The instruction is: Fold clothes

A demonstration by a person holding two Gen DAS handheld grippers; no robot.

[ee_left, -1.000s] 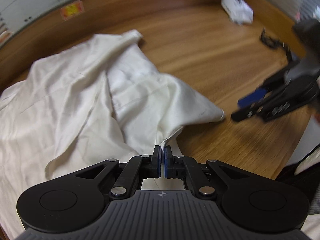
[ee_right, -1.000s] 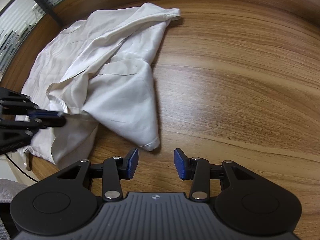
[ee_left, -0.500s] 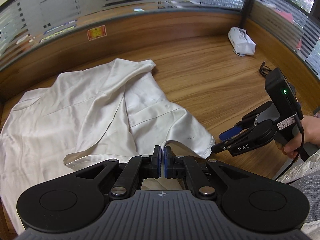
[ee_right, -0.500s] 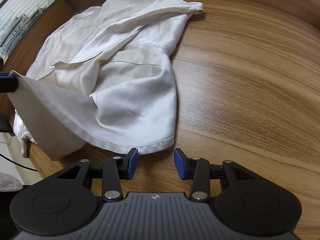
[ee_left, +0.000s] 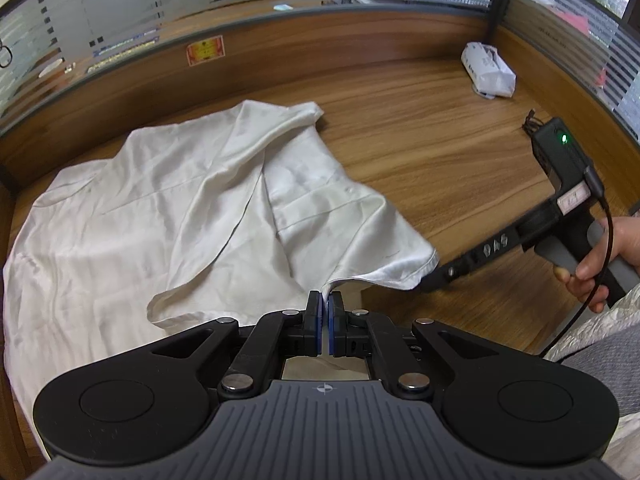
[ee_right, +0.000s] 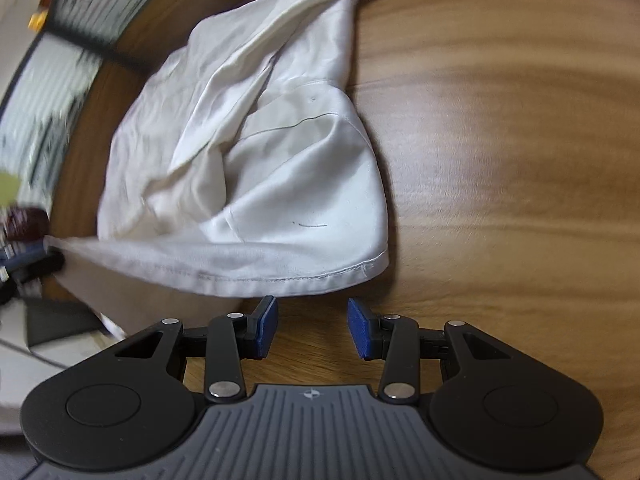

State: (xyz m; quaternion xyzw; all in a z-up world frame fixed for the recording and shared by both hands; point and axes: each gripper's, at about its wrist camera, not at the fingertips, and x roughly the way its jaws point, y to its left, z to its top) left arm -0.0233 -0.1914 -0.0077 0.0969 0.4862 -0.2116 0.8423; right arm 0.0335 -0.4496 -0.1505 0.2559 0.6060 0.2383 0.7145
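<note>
A white shirt [ee_left: 192, 216] lies crumpled on the wooden table [ee_left: 440, 140]. My left gripper [ee_left: 325, 300] is shut on the shirt's hem and holds that edge raised off the table. In the right wrist view the hem [ee_right: 304, 276] stretches taut from the blurred left gripper [ee_right: 24, 256] to a stitched corner [ee_right: 372, 266]. My right gripper [ee_right: 314, 320] is open, its blue pads [ee_right: 266, 322] just short of the hem and near that corner, with nothing between them. In the left wrist view a hand [ee_left: 600, 256] holds its black body [ee_left: 560, 200], and the shirt corner hides its fingertips.
A white plastic packet [ee_left: 486, 70] lies at the far right of the table, with a black cable [ee_left: 530, 120] nearby. A wooden partition carrying a sticker [ee_left: 205, 50] and glass with blinds rings the table. Bare wood [ee_right: 500, 160] spreads to the right of the shirt.
The left gripper rose with the hem, drawing it taut. The right gripper rolled and closed in on the hem's corner, still open.
</note>
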